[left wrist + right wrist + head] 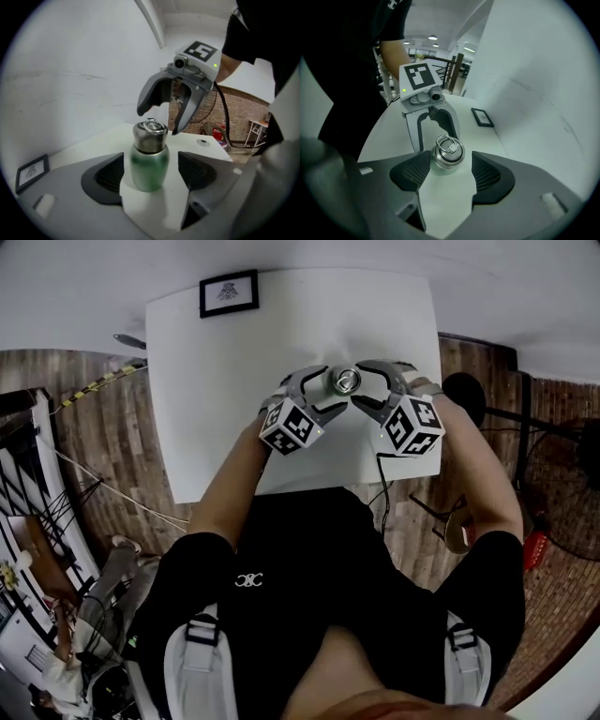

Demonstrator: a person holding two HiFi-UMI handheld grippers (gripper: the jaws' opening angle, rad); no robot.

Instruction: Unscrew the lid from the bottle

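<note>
A small green bottle (149,165) with a steel lid (150,135) and a ring on top stands upright on the white table (234,418). From the head view only its lid (345,381) shows, between the two grippers. My left gripper (151,174) is open, its pads on either side of the bottle's body with gaps to it. My right gripper (445,171) is open too, its pads flanking the lid (448,151) at lid height. Each gripper faces the other: the right gripper (159,117) hangs just behind and above the lid, and the left gripper (433,133) stands behind the bottle.
A small black picture frame (229,293) lies at the table's far left corner. A black cable (382,486) runs off the table's near edge. Wooden floor surrounds the table, with a dark stand (466,395) to the right and clutter (37,549) to the left.
</note>
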